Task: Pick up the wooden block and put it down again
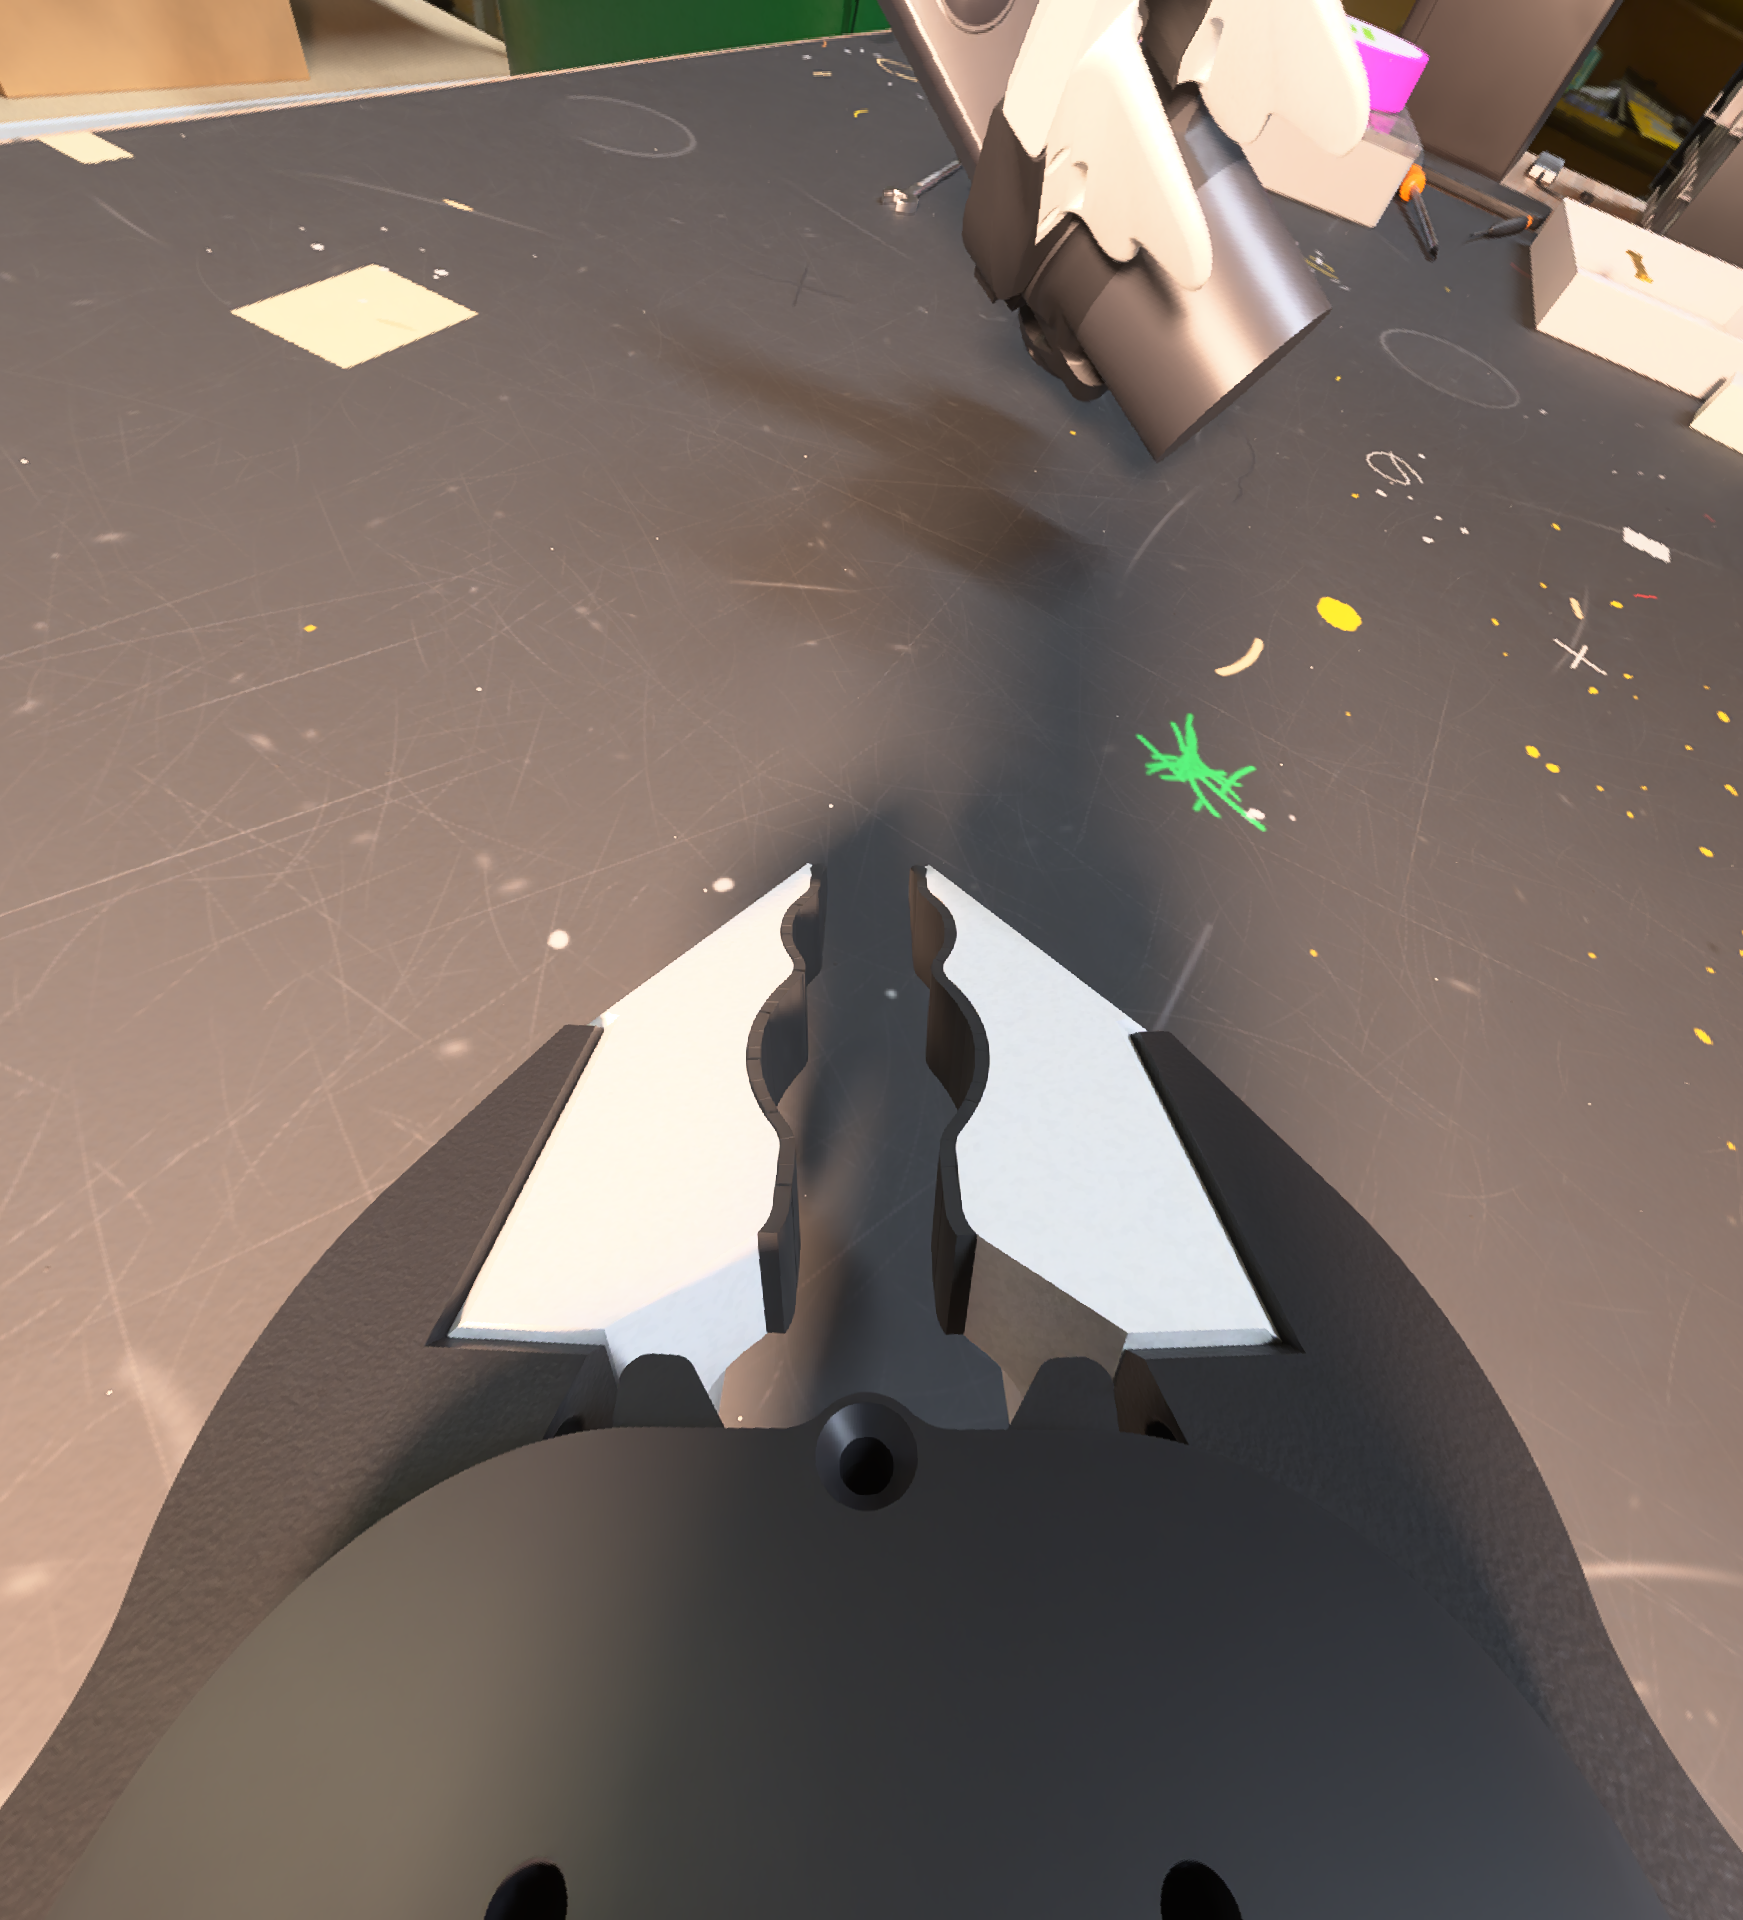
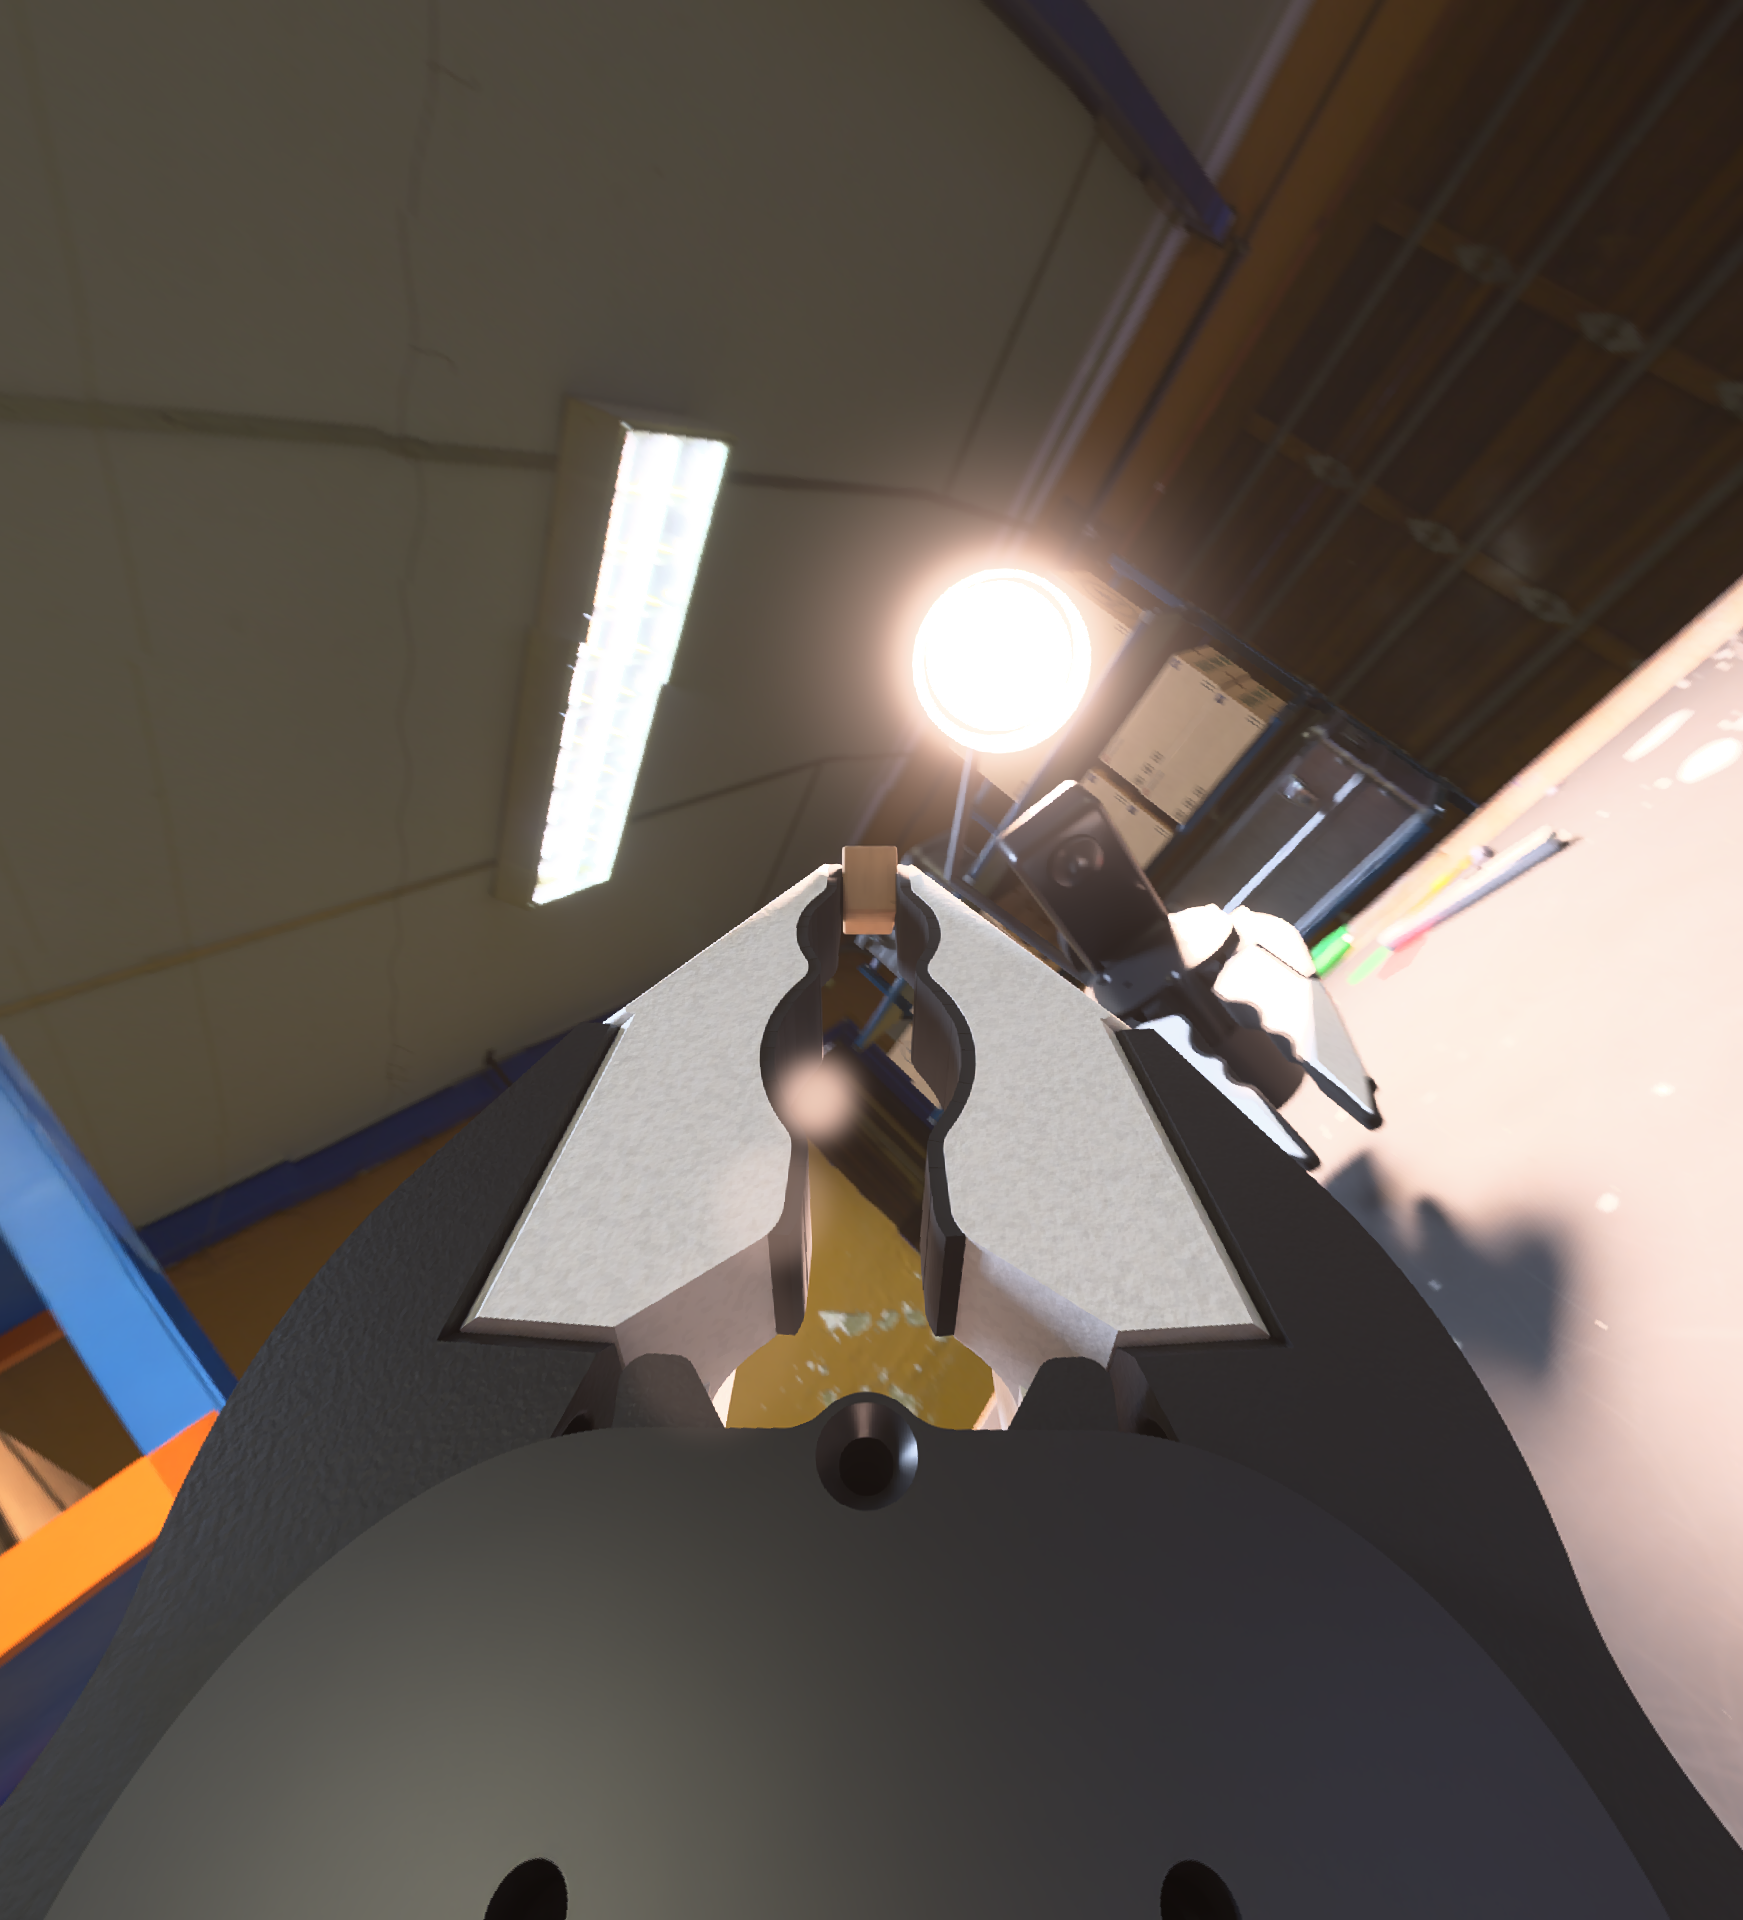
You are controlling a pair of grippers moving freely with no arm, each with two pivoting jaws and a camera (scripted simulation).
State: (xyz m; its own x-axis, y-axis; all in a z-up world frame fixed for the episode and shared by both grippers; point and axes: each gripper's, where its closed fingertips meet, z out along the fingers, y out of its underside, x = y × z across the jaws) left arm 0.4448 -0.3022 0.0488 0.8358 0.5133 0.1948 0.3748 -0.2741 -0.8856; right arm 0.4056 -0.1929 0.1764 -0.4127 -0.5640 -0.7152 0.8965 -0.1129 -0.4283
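My right gripper (image 2: 868,894) is shut on a small tan wooden block (image 2: 868,888), pinched at the very fingertips. It is lifted off the table and tilted up toward the ceiling. In the left wrist view the right gripper's dark body (image 1: 1199,312) hangs above the far side of the dark table (image 1: 534,675), and the block is hidden there. My left gripper (image 1: 865,883) hovers low over the table, its jaws a narrow gap apart with nothing between them. The left gripper also shows in the right wrist view (image 2: 1231,997), over the table (image 2: 1625,1143).
A cream square patch (image 1: 353,315) lies on the table at far left. White boxes (image 1: 1656,301), a magenta tape roll (image 1: 1399,64) and a wrench (image 1: 914,189) sit along the far edge. A green paint mark (image 1: 1199,771) is mid-right. Blue-orange shelving (image 2: 36,1247) stands left.
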